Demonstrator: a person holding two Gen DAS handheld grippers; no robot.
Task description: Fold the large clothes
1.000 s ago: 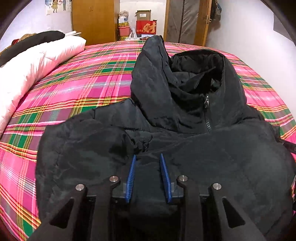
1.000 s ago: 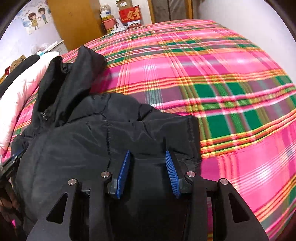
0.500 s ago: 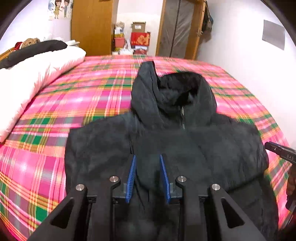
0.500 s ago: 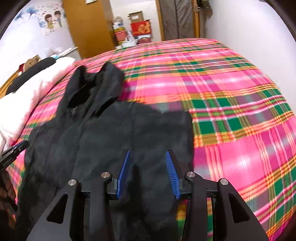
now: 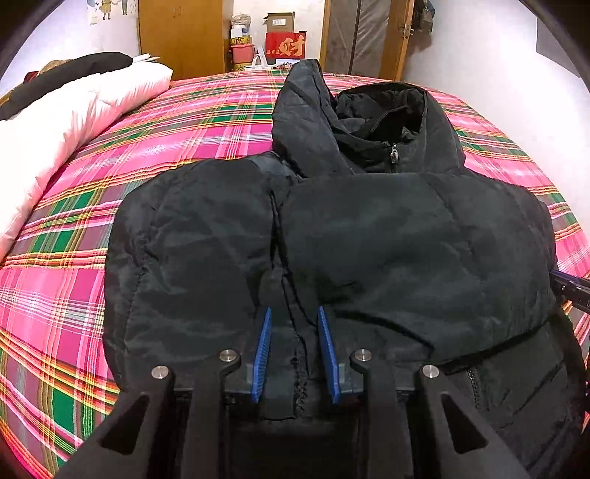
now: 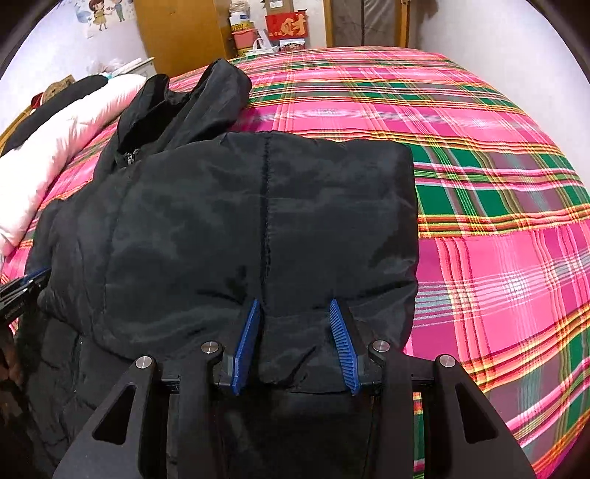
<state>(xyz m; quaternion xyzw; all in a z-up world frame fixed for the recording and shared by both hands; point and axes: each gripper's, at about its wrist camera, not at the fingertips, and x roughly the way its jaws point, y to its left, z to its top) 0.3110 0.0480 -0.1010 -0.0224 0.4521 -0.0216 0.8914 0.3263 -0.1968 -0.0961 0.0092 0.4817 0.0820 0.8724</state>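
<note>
A black hooded jacket (image 5: 387, 235) lies on a bed (image 5: 206, 121) covered with a pink, green and yellow plaid sheet. The hood (image 5: 368, 121) points toward the far end of the room, with the zip pull (image 5: 394, 154) visible at the collar. Both sleeves are folded inward over the chest, so that their edges meet near a vertical line in the left wrist view.

The left hand-held gripper (image 5: 295, 324) has its blue pads (image 5: 262, 350) set at a narrow gap, with a bunched fold of jacket fabric pinched between them. The right hand-held gripper (image 6: 295, 313) stands somewhat wider, its blue pads (image 6: 343, 339) closed on a thicker fold at the lower edge of the folded sleeve (image 6: 332, 221). Each gripper appears at the margin of the other's view: the right one at the right edge of the left wrist view, the left one at the left edge of the right wrist view.

A white quilt (image 5: 66, 121) with a dark garment on top lies along the left side of the bed. Beyond the bed stand a wooden wardrobe (image 5: 180, 33), a red box (image 5: 285, 44) and a cardboard box (image 5: 278, 22).
</note>
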